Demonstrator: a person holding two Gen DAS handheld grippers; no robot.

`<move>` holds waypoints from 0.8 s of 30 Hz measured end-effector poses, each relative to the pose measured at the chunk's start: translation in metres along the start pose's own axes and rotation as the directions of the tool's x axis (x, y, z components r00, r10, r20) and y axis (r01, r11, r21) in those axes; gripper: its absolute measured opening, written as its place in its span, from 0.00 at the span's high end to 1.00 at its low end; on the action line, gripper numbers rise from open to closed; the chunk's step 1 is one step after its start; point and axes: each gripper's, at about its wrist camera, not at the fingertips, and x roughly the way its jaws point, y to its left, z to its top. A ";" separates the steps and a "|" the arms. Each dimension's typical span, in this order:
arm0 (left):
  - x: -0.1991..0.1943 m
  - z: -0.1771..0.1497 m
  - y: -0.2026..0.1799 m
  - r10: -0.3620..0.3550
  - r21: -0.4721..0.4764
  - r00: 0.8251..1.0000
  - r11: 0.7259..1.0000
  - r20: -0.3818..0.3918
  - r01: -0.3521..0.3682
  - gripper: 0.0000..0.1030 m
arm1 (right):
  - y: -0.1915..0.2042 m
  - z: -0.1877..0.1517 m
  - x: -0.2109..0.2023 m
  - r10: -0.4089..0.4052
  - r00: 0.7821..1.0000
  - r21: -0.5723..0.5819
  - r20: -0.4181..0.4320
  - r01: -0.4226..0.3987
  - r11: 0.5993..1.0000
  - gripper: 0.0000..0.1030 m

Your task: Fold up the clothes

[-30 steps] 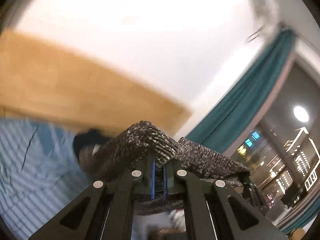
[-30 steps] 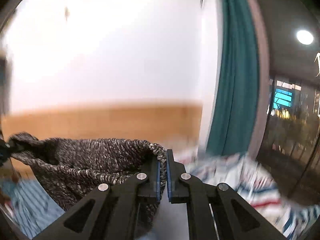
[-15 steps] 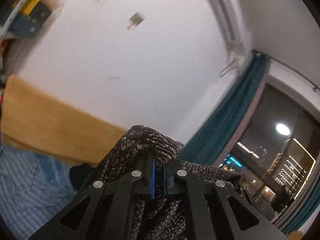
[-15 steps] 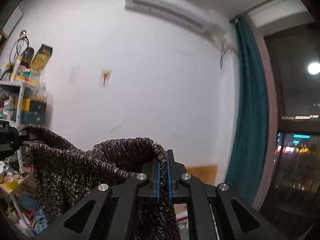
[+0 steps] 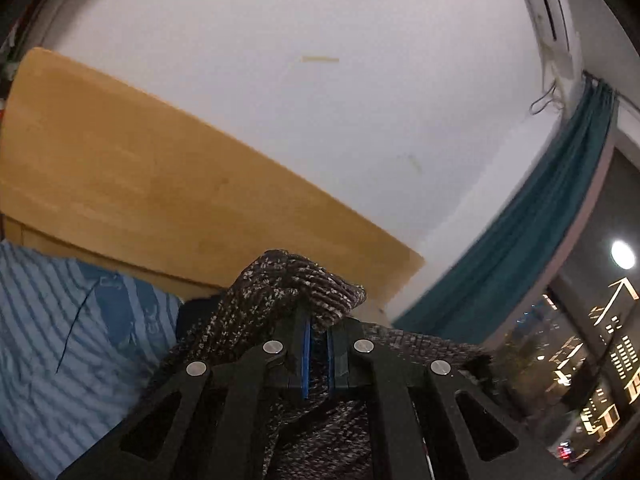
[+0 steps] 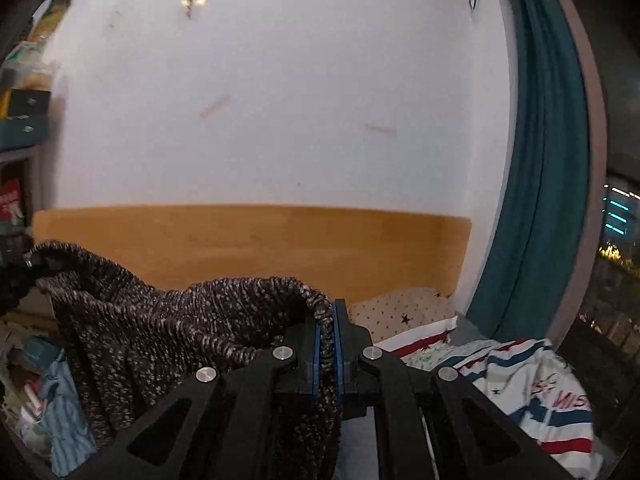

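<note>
A dark speckled knit sweater (image 6: 160,328) hangs in the air, stretched between both grippers above a bed. My right gripper (image 6: 327,344) is shut on one top edge of it, and the knit bunches over the blue pads. In the left wrist view my left gripper (image 5: 316,350) is shut on another fold of the same sweater (image 5: 288,284), which drapes over the fingers and trails to the right. At the far left of the right wrist view, the left gripper (image 6: 16,268) shows dark and partly hidden where it holds the other end.
A wooden headboard (image 6: 248,240) runs along the white wall. A blue striped garment (image 5: 60,340) lies on the bed at left. A star-print pillow (image 6: 400,308) and a red, white and blue cloth (image 6: 532,384) lie at right. A teal curtain (image 6: 548,160) hangs beside a dark window.
Both views have tilted back down from the wall toward the bed; the headboard and bedding are in view again. The sweater stays held in both grippers and has come lower.
</note>
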 end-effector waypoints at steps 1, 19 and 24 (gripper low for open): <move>0.026 -0.005 0.003 0.012 0.015 1.000 1.000 0.002 -0.012 0.94 | -0.002 -0.010 0.024 -0.004 1.000 0.006 -0.026 0.005 1.000 0.94; 0.125 -0.273 0.219 0.099 -0.302 0.805 0.895 -0.585 -0.329 0.24 | -0.067 -0.425 0.151 0.425 0.580 0.513 -0.695 -0.015 0.858 0.39; 0.030 -0.303 0.245 0.340 -0.285 0.774 0.790 -0.534 -0.543 0.24 | -0.084 -0.450 0.093 0.463 0.577 0.591 -0.673 0.044 0.805 0.23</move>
